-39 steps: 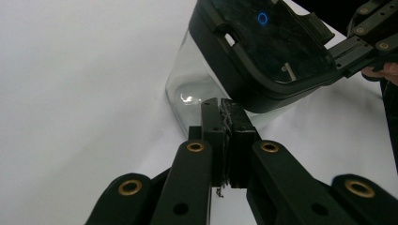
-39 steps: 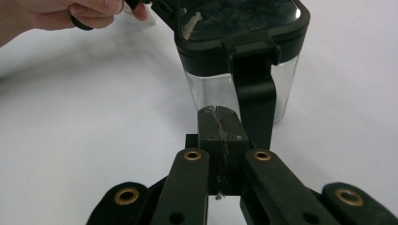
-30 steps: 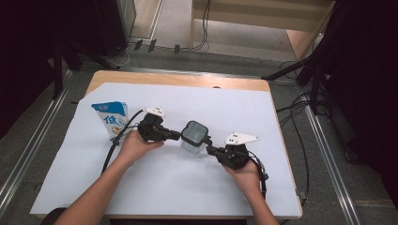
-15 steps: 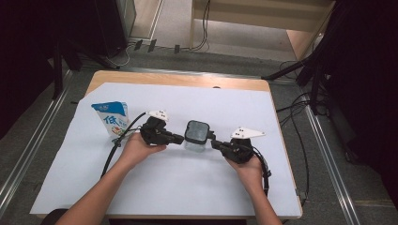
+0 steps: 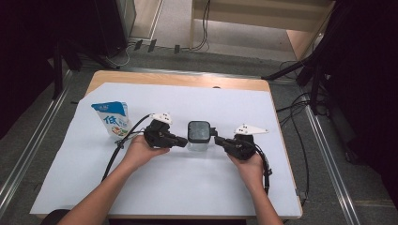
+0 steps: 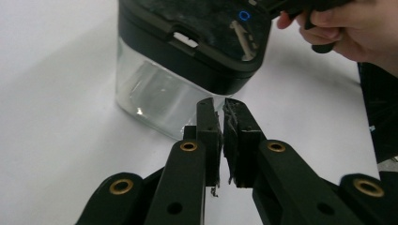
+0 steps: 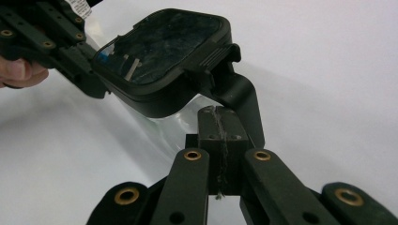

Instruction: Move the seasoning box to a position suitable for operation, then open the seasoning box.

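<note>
Left gripper view first: the left gripper (image 6: 223, 105) has its two black jaws nearly pressed together, a thin slit between the pads and nothing in it, and they have just been easing apart by a hair. Its tips sit right at the clear wall of the container (image 6: 159, 89), just under the black lid (image 6: 197, 33). Whether they actually touch the wall is hard to say from this angle.

Over to the right gripper (image 7: 219, 112), and here the jaws are squeezed fully together, holding nothing. The tips come in low at the other side of the container, below the lid's latch tab (image 7: 220, 54), which sticks out towards the camera.

From the high view, the picture is tidy: both grippers flank the container, which stands upright near the middle of the white sheet (image 5: 187, 187) that covers the table. The left hand (image 5: 138, 151) and right hand (image 5: 251, 166) rest low on that sheet. A blue and white carton (image 5: 112, 118) stands well off to the left, out of play.

So what is going on? It looks like lid work, with one gripper steadying the body while the other works the latch. To do it well, the left tips should brace squarely against the clear wall, low enough that the container cannot tip. The right tips should slip under the tab and lift gently, not shove sideways. That smooth wall will slide on the sheet if the push is uneven.
</note>
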